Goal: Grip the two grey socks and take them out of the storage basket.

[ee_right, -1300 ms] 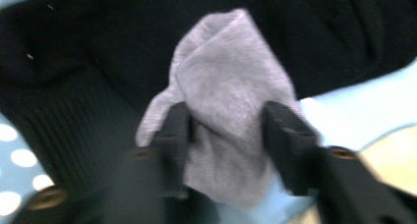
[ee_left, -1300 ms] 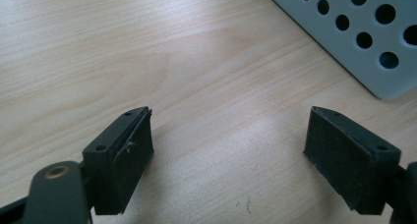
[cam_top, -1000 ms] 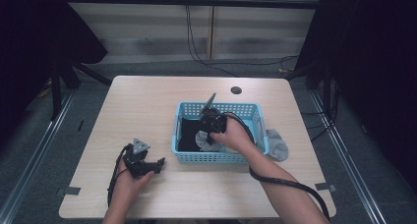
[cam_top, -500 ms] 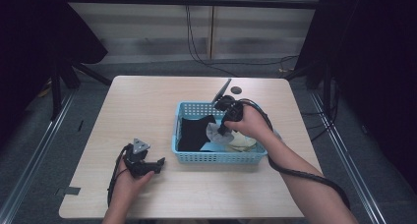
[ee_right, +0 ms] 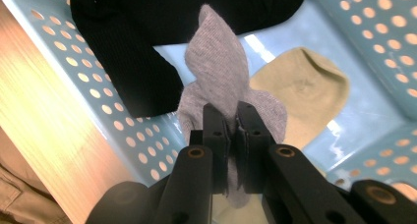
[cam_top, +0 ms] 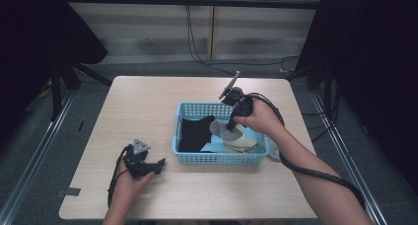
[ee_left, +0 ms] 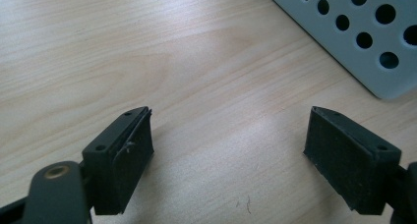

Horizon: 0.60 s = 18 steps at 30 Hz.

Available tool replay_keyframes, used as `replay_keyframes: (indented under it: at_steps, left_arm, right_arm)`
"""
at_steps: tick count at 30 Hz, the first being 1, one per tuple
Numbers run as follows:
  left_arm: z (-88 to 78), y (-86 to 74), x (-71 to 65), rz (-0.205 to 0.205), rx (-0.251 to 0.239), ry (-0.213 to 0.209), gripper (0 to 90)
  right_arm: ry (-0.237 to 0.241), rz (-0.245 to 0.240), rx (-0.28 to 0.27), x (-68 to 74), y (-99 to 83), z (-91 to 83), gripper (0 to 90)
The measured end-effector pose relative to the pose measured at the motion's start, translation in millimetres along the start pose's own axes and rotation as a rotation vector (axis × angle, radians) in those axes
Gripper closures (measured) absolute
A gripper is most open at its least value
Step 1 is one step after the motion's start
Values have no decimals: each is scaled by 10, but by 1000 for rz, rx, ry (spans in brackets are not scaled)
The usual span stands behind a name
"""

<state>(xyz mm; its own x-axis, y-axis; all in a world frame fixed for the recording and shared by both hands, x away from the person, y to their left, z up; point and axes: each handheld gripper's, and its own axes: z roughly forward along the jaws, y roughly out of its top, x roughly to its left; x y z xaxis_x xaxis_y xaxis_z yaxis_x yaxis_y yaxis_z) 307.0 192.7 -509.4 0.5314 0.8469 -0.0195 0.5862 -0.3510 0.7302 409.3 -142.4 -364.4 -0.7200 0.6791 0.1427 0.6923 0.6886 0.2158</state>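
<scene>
Right gripper view: right gripper (ee_right: 231, 130) jaws have just closed, clamped on grey sock (ee_right: 216, 76), dangling over blue basket (ee_right: 59, 71) above black sock (ee_right: 142, 62) and beige sock (ee_right: 305, 91). Left gripper (ee_left: 228, 150) jaws released, wide apart, resting on counter (ee_left: 162, 62) near basket.

Grey sock (ee_right: 216, 81) — twisted, dangling above the blue basket (ee_right: 98, 111).
</scene>
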Motion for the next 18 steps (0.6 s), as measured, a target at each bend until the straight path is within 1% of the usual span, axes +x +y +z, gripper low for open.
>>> replay_keyframes:
  at_steps: [4,10,11,12,14,15,17,18]
  left_arm:
    - [1,0,-1,-2,-1,0,177]
    - [0,0,0,1,1,0,177]
    - [0,0,1,1,1,0,177]
    - [0,0,0,1,1,0,177]
    - [0,0,1,1,1,0,177]
    - [0,0,1,1,1,0,177]
    - [0,0,1,1,1,0,177]
    - [0,0,0,1,1,1,177]
  right_arm:
    - [-9,9,6,-40,-46,-107,848]
    - [-13,22,10,-102,-122,-210,848]
    - [-16,17,6,-114,-134,-225,848]
    - [-13,27,7,-117,-142,-242,847]
    - [-18,28,15,-132,-160,-272,847]
    - [-21,19,17,-146,-173,-280,847]
    - [-18,25,17,-151,-183,-289,847]
    - [-16,31,19,-165,-203,-322,847]
